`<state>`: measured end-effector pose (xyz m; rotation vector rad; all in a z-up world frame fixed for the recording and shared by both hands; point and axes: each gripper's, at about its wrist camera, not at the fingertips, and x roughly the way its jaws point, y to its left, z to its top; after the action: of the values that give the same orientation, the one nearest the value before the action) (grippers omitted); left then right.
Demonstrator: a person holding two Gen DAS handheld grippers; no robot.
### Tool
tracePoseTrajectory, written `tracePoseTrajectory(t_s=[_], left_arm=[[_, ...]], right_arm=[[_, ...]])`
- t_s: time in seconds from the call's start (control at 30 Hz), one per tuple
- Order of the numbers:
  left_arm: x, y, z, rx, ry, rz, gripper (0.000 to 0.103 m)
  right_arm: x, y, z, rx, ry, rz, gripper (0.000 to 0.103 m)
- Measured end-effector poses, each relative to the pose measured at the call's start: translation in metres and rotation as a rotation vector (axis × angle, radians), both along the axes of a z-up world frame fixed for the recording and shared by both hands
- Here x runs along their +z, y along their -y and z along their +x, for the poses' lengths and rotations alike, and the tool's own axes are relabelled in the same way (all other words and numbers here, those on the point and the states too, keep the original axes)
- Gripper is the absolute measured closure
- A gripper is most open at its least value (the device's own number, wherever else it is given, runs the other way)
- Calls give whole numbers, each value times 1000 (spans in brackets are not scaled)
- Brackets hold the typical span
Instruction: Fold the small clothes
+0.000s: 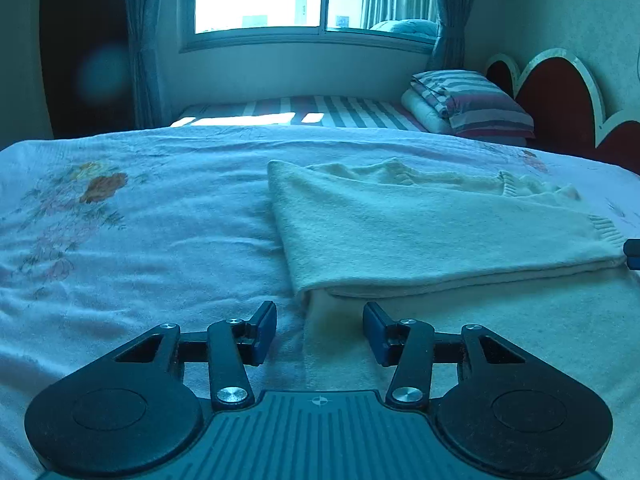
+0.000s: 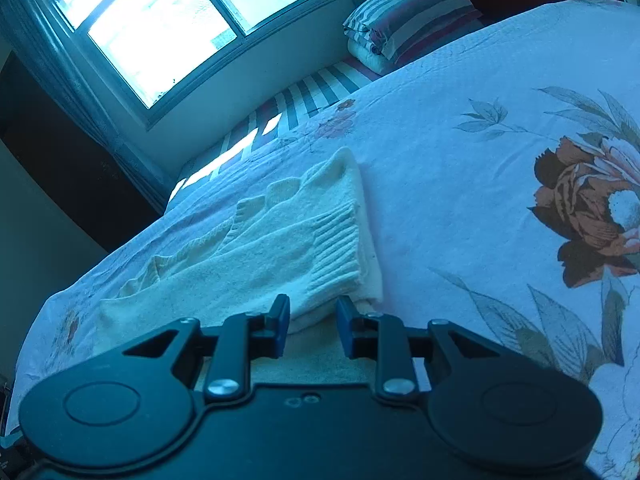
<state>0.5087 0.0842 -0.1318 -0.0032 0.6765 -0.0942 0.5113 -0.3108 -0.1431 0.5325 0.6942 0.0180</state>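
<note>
Cream sweater (image 1: 420,232) mid-frame on the bed (image 1: 140,240), folded over once, more folds left I judge; my left gripper (image 1: 320,334) and right gripper (image 2: 313,326) fingers part-open, holding nothing.

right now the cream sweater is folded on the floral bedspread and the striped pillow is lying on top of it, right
Not quite. The cream sweater is folded on the floral bedspread, but the striped pillow is not on it: it lies apart, farther back near the headboard. The left wrist view shows this.

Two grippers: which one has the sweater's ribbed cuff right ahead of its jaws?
The right gripper: the cream sweater's ribbed cuff lies just beyond its jaws. The left gripper faces a plain folded edge.
</note>
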Motion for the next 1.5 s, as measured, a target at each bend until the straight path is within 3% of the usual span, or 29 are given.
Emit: tracePoseTrajectory(t_s=[0.27,0.37,0.43,0.47,0.53,0.67,0.73,0.77,0.8,1.0,1.1,1.2,1.3,1.37,1.4,1.5], left_arm=[[-6,-15,13,28,13,-53,58],[-10,-16,17,30,4,-50,58],[-10,-15,16,26,10,-37,58],[-10,-16,15,31,17,-44,64],[-12,-20,13,46,21,-64,65],[-13,-16,12,16,21,-23,65],[-7,-18,6,-15,17,21,65],[-3,-21,2,-17,21,37,65],[5,-25,-3,-17,43,53,65],[31,0,34,-88,134,32,65],[24,25,70,-135,131,38,65],[4,33,106,-126,52,43,65],[2,28,115,-99,48,25,65],[9,25,113,-88,93,45,65],[7,23,117,-80,87,51,65],[-7,15,127,-73,41,47,65]], right_arm=[[0,-3,0,-66,31,-13,83],[-5,-3,7,-71,-6,-23,84],[-6,-2,9,-78,-4,-15,91],[-4,-2,8,-80,3,-26,98],[1,1,1,-78,22,-16,98],[-16,7,1,-67,-47,-12,98],[-10,12,-4,-74,-35,-7,97],[-4,14,-8,-88,-20,-39,85],[4,15,-13,-97,5,-83,81],[19,1,19,59,90,-226,88],[12,-16,45,134,85,-307,89],[-3,-24,68,165,16,-377,89],[-1,-22,70,174,12,-376,87],[12,-20,60,158,80,-398,77],[13,-20,60,156,87,-406,76],[-7,-17,75,182,-3,-422,78]])
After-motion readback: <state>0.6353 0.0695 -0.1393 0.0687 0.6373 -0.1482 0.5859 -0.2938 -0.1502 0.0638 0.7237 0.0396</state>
